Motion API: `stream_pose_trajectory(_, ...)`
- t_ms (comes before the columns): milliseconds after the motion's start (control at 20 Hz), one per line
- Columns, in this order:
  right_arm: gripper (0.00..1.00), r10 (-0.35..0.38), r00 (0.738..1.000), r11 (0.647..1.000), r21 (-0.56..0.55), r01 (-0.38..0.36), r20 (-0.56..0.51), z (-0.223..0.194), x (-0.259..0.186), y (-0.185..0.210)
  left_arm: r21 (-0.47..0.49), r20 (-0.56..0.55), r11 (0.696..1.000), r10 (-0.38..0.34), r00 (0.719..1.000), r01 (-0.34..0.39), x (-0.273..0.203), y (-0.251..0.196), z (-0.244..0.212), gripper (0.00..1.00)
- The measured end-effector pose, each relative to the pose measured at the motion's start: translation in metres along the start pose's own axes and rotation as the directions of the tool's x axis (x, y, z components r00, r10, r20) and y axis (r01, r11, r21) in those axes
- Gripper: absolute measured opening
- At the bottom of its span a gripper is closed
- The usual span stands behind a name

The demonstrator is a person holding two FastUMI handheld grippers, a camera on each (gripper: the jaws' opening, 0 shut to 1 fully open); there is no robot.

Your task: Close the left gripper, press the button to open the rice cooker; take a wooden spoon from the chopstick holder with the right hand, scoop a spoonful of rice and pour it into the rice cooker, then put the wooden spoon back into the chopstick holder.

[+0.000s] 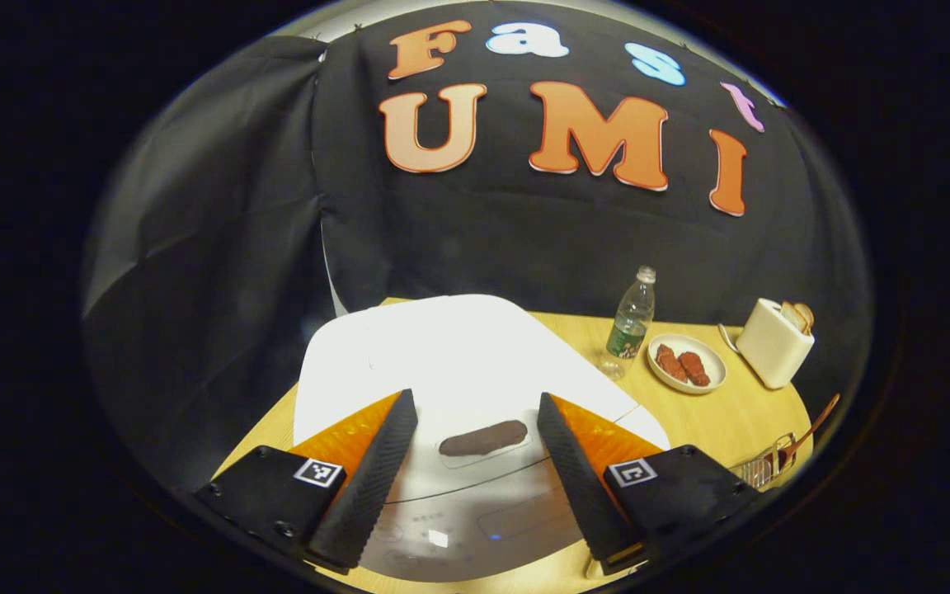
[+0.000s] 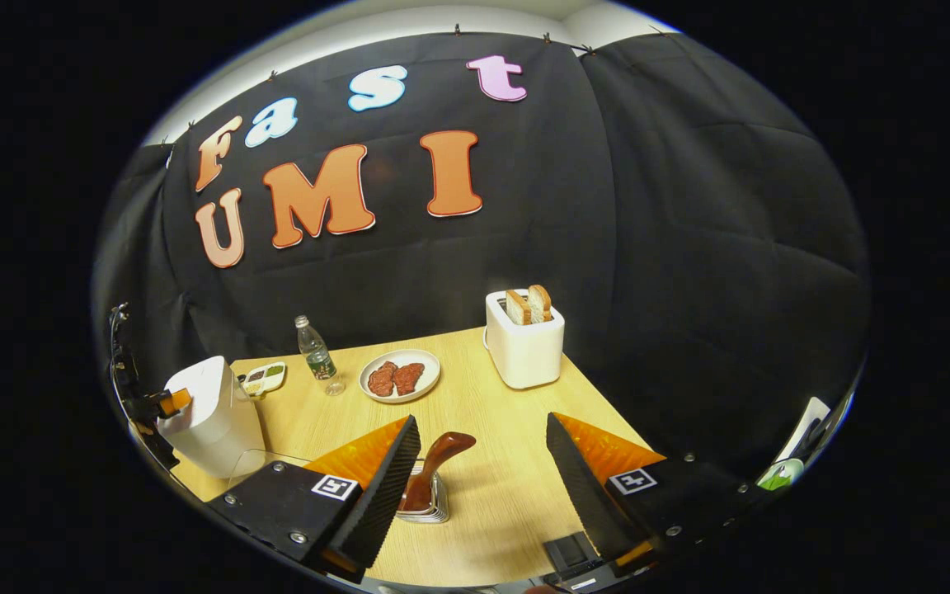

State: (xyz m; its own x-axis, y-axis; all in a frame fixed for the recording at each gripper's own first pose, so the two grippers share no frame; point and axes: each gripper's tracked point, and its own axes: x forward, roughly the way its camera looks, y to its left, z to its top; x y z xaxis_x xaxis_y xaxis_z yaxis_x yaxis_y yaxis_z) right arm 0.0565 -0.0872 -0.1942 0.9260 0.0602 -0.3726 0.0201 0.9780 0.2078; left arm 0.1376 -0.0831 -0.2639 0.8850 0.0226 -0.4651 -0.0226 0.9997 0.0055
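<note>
Left gripper (image 1: 475, 462) is being held open above rice cooker (image 1: 458, 363) | dark button (image 1: 483, 439) lying crosswise between jaws | right gripper (image 2: 479, 487) open, wooden spoon (image 2: 434, 470) near-left.

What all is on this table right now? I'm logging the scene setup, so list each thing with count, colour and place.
rice cooker: 1, white, lid shut, left end of table
water bottle: 1, clear, behind the plate
plate: 1, white, two reddish-brown pieces on it, mid table
toaster: 1, white, two bread slices in it, back right
small dish: 1, several compartments, beside the cooker
wooden spoon: 1, brown, in the chopstick holder, wire, near edge
table: 1, light wood
left gripper: open, over the cooker
right gripper: open, above the spoon
</note>
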Motion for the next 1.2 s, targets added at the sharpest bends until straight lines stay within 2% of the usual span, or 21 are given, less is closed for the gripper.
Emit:
stream_pose_trajectory(150,0.95,0.012,1.0,1.0,-0.012,-0.012,0.006,0.003,-0.002,0.004,0.032,-0.012,0.999,0.006,1.0,-0.006,-0.006,-0.003,0.003,1.0)
stream_pose_trajectory(300,0.95,0.019,0.999,1.0,-0.014,-0.018,0.045,0.02,-0.006,0.005,-0.012,-0.02,0.999,-0.051,0.998,0.051,-0.031,-0.019,0.009,0.99)
stream_pose_trajectory(550,0.95,0.027,0.995,0.999,-0.03,-0.025,0.095,0.043,-0.012,0.01,-0.034,0.11,0.997,-0.067,0.992,0.071,-0.089,-0.014,0.073,0.99)
stream_pose_trajectory(700,0.95,0.034,0.992,0.998,-0.06,-0.027,0.122,0.054,-0.014,0.014,-0.03,0.203,0.998,-0.048,0.978,0.055,-0.128,-0.001,0.121,0.99)
stream_pose_trajectory(950,0.95,0.072,0.983,0.994,-0.09,-0.058,0.171,0.075,-0.022,0.028,-0.051,0.401,0.999,0.006,0.916,0.016,-0.203,0.019,0.192,0.99)
stream_pose_trajectory(1200,0.95,0.112,0.968,0.988,-0.131,-0.084,0.224,0.097,-0.031,0.039,-0.08,0.493,0.997,0.05,0.869,-0.012,-0.252,0.039,0.215,0.98)
